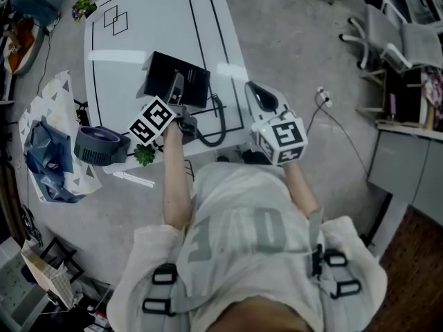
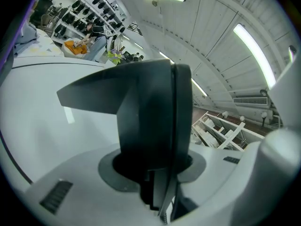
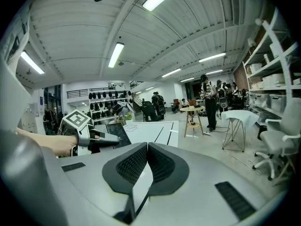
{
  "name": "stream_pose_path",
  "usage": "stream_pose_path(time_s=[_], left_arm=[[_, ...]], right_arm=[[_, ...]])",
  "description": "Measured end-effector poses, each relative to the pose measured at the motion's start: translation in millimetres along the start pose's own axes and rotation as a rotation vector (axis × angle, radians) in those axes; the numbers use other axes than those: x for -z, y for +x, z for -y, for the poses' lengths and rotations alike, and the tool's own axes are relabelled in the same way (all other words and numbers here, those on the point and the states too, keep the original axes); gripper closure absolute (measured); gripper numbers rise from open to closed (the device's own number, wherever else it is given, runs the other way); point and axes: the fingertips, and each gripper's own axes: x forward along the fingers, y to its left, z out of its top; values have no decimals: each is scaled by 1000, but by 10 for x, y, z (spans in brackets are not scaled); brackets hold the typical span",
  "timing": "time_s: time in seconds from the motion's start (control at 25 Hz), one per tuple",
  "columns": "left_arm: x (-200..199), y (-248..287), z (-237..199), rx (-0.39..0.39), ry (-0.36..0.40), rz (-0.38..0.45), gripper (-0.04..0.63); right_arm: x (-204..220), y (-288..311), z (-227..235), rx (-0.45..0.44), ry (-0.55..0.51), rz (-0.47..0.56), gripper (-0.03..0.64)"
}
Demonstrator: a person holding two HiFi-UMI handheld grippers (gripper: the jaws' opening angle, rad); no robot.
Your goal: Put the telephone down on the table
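Observation:
The black telephone [image 1: 181,75] is over the near part of the white table [image 1: 159,26], its black cord [image 1: 220,131] looping toward the table's front edge. My left gripper [image 1: 178,95] is shut on the telephone's near edge. In the left gripper view the dark body [image 2: 150,112] fills the gap between the jaws of that gripper [image 2: 153,166]. Whether the telephone rests on the table I cannot tell. My right gripper [image 1: 255,92] hovers at the table's right front corner, shut and holding nothing; its ribbed pads [image 3: 162,166] meet in its own view, and the left gripper [image 3: 96,138] shows from the side.
A grey round device [image 1: 97,144] and a small green plant [image 1: 144,154] sit off the table's left front corner. A patterned bag [image 1: 48,144] lies on the floor at left. Office chairs [image 1: 387,33] stand at right, and a floor cable [image 1: 325,102] runs there.

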Motion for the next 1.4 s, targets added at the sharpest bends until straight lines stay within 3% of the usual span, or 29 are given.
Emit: stream_pose_path(time_s=[0.44, 0.64, 0.88, 1.4], left_arm=[[22, 44, -81, 0, -19, -9, 434], [39, 37, -150, 9, -64, -1, 434], [100, 62, -239, 28, -175, 9, 434], [138, 66, -295, 38, -228, 2, 433]], right_arm=[[72, 25, -10, -11, -4, -13, 609], [95, 17, 0, -5, 3, -22, 609], [65, 6, 75, 21, 8, -16, 609], [86, 1, 113, 35, 1, -24, 609]])
